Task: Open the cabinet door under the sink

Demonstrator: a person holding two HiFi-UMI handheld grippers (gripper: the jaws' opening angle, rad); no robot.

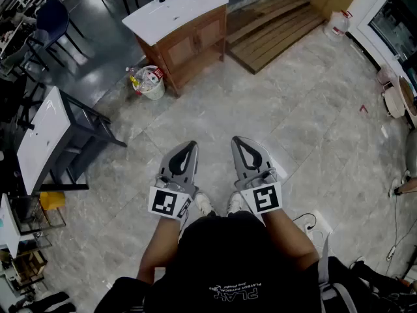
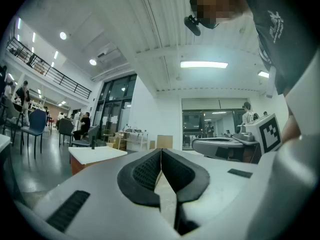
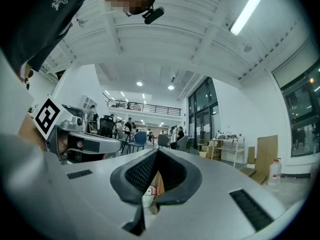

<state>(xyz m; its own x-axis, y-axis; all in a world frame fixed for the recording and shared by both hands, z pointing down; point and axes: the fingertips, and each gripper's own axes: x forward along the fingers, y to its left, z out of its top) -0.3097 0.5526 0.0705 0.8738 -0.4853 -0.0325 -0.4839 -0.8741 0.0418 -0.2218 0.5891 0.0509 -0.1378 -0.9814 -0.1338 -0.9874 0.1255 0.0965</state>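
Far left stands a dark stand (image 1: 81, 119) with a white top, which isn't our target. The left gripper (image 1: 189, 147) hangs level in front of the person, jaws clenched pad to pad, and its own view shows nothing between them.

Up ahead, well apart from both tools, sits the cabinet (image 1: 189, 44) under its white sink (image 1: 172, 8). The doors (image 1: 207, 34) look shut, and a bin (image 1: 151, 83) stands just beside the near corner.

The right gripper (image 1: 238, 142) tips a touch upward. Its jaws are pressed together too, on nothing.

I'd call this the very start, with the approach not yet made. The next move calls for walking up, getting low, releasing one set of jaws and lining it up on a door's handle or edge.

The handles are too small to make out from here, so I can't tell which way the doors swing. The cabinet's far side is hidden, and each gripper view catches only a sliver of it.

Off right, a pallet (image 1: 277, 21) lies beside the cabinet.
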